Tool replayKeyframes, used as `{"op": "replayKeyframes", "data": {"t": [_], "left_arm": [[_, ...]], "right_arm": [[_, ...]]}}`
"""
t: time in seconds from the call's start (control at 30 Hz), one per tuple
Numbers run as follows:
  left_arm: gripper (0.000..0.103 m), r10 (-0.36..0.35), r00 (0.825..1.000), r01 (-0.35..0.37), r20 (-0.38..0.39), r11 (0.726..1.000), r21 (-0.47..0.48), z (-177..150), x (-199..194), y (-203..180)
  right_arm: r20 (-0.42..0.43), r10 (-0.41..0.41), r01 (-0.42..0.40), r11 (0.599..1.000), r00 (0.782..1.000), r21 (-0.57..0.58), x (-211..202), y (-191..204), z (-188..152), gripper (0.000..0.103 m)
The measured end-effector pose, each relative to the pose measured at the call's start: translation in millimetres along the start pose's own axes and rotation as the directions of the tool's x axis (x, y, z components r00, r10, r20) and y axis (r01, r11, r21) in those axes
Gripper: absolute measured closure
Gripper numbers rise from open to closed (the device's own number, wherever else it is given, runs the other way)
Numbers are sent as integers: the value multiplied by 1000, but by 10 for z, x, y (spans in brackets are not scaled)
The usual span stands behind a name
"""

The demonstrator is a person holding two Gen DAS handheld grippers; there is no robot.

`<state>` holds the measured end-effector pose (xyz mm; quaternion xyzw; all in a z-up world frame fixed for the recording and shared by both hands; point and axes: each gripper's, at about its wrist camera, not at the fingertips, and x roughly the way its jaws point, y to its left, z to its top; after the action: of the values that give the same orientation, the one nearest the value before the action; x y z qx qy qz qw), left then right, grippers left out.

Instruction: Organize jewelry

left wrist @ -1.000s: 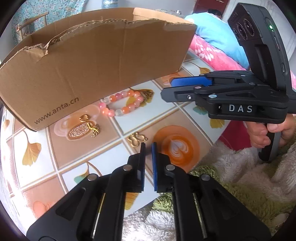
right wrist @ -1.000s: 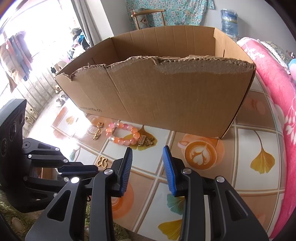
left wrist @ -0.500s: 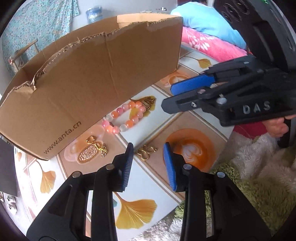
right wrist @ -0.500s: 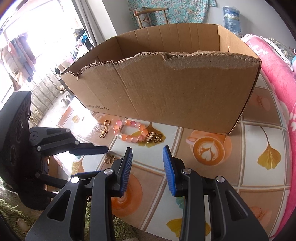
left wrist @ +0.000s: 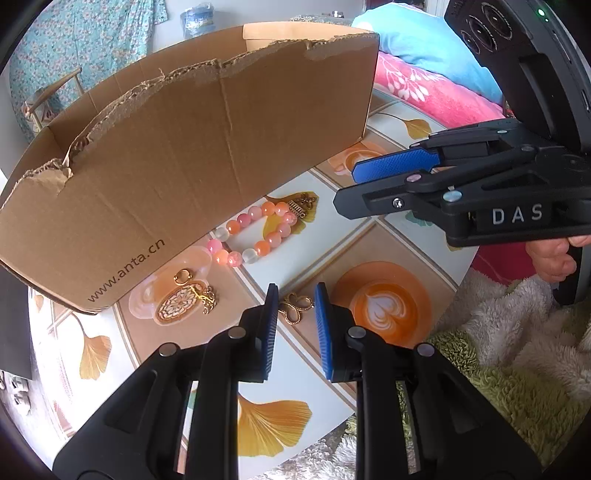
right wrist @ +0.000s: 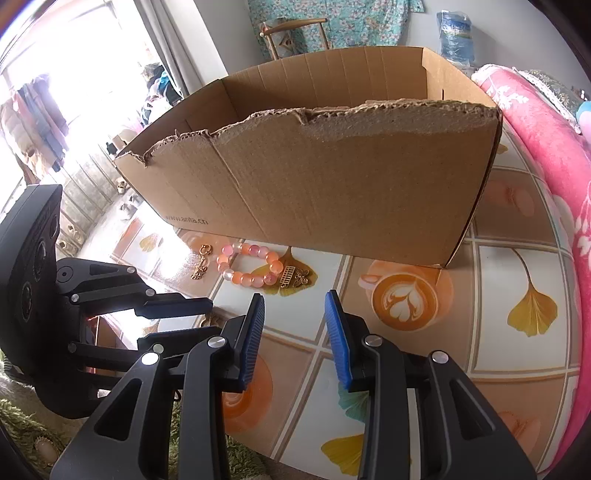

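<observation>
A torn cardboard box (left wrist: 192, 155) stands on the patterned table; it also shows in the right wrist view (right wrist: 332, 184). In front of it lie a pink-orange bead bracelet (left wrist: 255, 236) with a gold charm (left wrist: 303, 205), a gold filigree pendant (left wrist: 184, 304) and a small gold butterfly charm (left wrist: 295, 308). My left gripper (left wrist: 293, 295) is open, its fingertips on either side of the butterfly charm, just above the table. My right gripper (right wrist: 295, 302) is open and empty, hovering near the bracelet (right wrist: 249, 267); it also shows in the left wrist view (left wrist: 347, 188).
The table (right wrist: 517, 369) has tiles with ginkgo leaves and latte cups. A pink blanket (right wrist: 546, 155) lies to the right. A green and white fluffy rug (left wrist: 517, 369) lies beyond the table's near edge. A chair (right wrist: 295, 33) stands behind the box.
My left gripper has opened from nearly shut and moved forward, so its fingers now flank the butterfly charm. My right gripper stayed open and drew back slightly.
</observation>
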<state>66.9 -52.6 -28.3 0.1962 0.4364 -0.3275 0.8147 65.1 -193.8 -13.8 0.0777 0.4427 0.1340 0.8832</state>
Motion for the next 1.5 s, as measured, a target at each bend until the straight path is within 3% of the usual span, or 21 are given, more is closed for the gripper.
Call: {"op": "replayKeyframes", "data": {"t": [0.27, 0.6, 0.8, 1.03, 1.17, 1.5], "left_arm": [[84, 3, 1000, -3, 18, 1000, -27, -23, -65, 29], [84, 15, 999, -13, 32, 997, -74, -94, -131, 86], [84, 13, 999, -10, 35, 997, -75, -98, -144, 90], [84, 8, 999, -6, 31, 997, -77, -84, -125, 103], [84, 9, 1000, -6, 30, 997, -79, -79, -122, 107], [84, 7, 999, -4, 38, 996, -88, -75, -103, 138]], "right_arm": [[7, -31, 31, 999, 999, -14, 5, -16, 34, 69], [-13, -103, 99, 982, 995, -162, 270, 185, 154, 69], [-36, -127, 118, 974, 991, -191, 370, 171, 178, 81], [-39, -122, 111, 971, 992, -213, 438, 199, 231, 84], [-45, -112, 100, 971, 993, -215, 489, 237, 286, 93], [-52, -114, 106, 984, 992, -145, 532, 241, 332, 96]]}}
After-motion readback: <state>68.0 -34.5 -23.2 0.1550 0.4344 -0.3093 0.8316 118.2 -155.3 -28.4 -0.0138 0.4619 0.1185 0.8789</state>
